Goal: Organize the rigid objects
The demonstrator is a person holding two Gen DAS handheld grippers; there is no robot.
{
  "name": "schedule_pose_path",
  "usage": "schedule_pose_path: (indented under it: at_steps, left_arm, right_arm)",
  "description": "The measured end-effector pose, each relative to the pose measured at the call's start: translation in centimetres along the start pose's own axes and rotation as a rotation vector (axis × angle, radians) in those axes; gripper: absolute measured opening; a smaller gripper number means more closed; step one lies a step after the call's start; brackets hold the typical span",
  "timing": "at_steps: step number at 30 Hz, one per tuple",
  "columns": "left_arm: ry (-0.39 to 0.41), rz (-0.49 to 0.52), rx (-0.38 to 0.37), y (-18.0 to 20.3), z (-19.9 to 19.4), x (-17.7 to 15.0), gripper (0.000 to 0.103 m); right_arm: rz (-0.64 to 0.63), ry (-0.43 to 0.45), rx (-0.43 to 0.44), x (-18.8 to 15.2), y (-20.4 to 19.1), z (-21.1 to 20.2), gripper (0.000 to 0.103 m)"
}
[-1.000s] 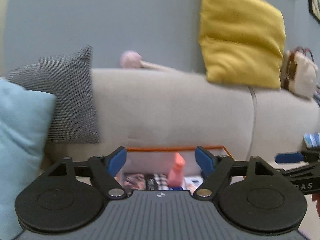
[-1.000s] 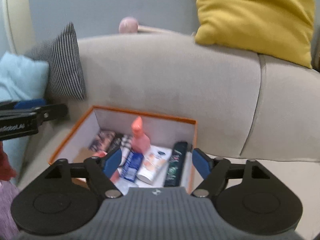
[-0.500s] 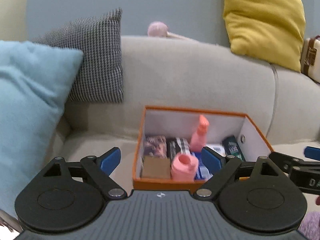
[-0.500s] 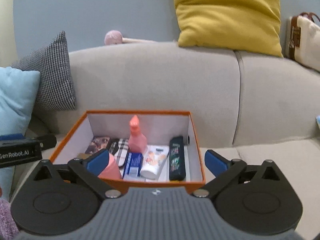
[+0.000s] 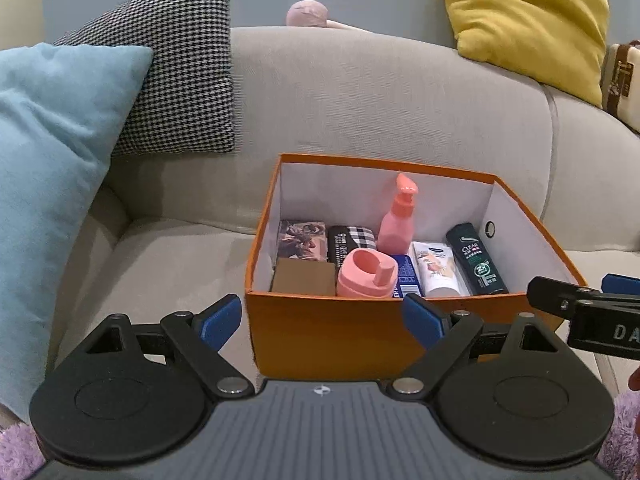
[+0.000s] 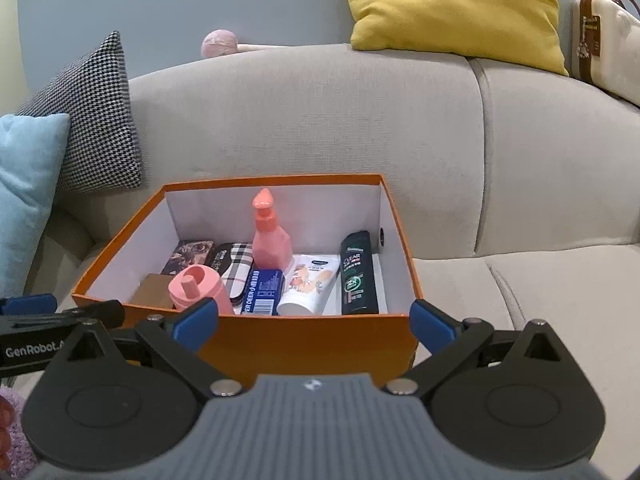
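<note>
Both grippers are pulling back and tilting down: a second ago the left wrist view was showing mostly sofa back with only a sliver of the box, and now the whole box is in frame in both views. The left gripper [image 5: 322, 318] is hanging with jaws spread wide, nothing between them, in front of the open orange cardboard box with white lining [image 5: 360, 328]. The right gripper [image 6: 316, 322] is also gaping empty, just in front of the box's near wall.

Inside the box: the upright pink plastic pump bottle [image 6: 270, 236] is standing near the box's back middle; the stubby pink lidded cup [image 6: 198, 288] is sitting at the box's front, beside the brown cardboard carton [image 5: 303, 278] in the front-left corner. The dark printed packet [image 5: 301, 237] and the black plaid-patterned case [image 6: 234, 266] are lying behind those. The blue flat tin [image 6: 262, 292], the white squeeze tube [image 6: 310, 284] and the dark green shampoo bottle [image 6: 357, 274] are lying side by side toward the box's right wall. The box is resting on the grey fabric sofa [image 6: 520, 280].

Judgement: every rigid item in view is already lying in the box and both grippers are backing off empty, which fits a finished pack; nothing loose is showing on the seat beside the box.
</note>
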State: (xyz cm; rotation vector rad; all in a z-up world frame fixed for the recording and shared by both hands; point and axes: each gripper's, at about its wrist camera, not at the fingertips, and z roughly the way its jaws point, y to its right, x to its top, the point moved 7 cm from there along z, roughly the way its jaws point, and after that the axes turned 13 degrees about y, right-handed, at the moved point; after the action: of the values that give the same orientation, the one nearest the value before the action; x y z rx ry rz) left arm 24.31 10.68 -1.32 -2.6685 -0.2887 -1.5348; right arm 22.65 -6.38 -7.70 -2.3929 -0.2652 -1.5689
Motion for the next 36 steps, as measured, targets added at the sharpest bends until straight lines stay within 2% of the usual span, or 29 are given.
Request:
schedule_pose_path:
  at_steps: [12, 36]
  left_arm:
    - [0.005, 0.016, -0.001, 0.1, -0.7, 0.3, 0.103]
    - [0.014, 0.029, 0.000, 0.0, -1.5, 0.5, 0.103]
  right_arm:
    - [0.001, -0.005, 0.027, -0.1, -0.7, -0.4, 0.101]
    - [-0.016, 0.000, 0.028, 0.1, -1.1, -1.3, 0.101]
